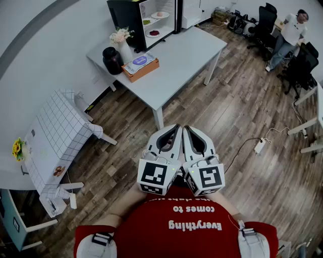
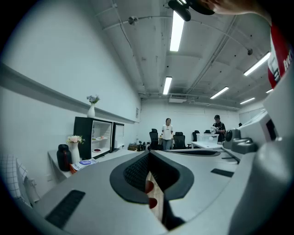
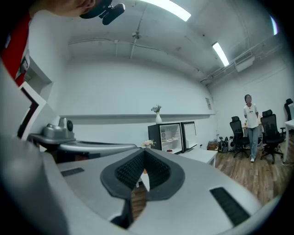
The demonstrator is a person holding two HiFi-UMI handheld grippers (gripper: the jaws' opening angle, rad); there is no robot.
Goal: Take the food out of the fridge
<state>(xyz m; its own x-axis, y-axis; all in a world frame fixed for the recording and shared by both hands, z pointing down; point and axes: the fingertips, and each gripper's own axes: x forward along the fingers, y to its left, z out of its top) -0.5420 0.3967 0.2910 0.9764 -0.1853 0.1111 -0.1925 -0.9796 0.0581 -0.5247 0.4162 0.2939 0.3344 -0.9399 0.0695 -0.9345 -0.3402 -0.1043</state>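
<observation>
We keep left hand-held gripper [image 1: 176,128] closed, empty | right hand-held gripper [image 1: 187,129] closed, empty | fridge [image 1: 132,18] about 12 o'clock, beyond surface [image 1: 194,48].

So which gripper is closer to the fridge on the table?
Left, narrowly. The left gripper and right gripper sit side by side, far back from the fridge, which stands ahead and slightly leftward, so the right one is farther.
</observation>
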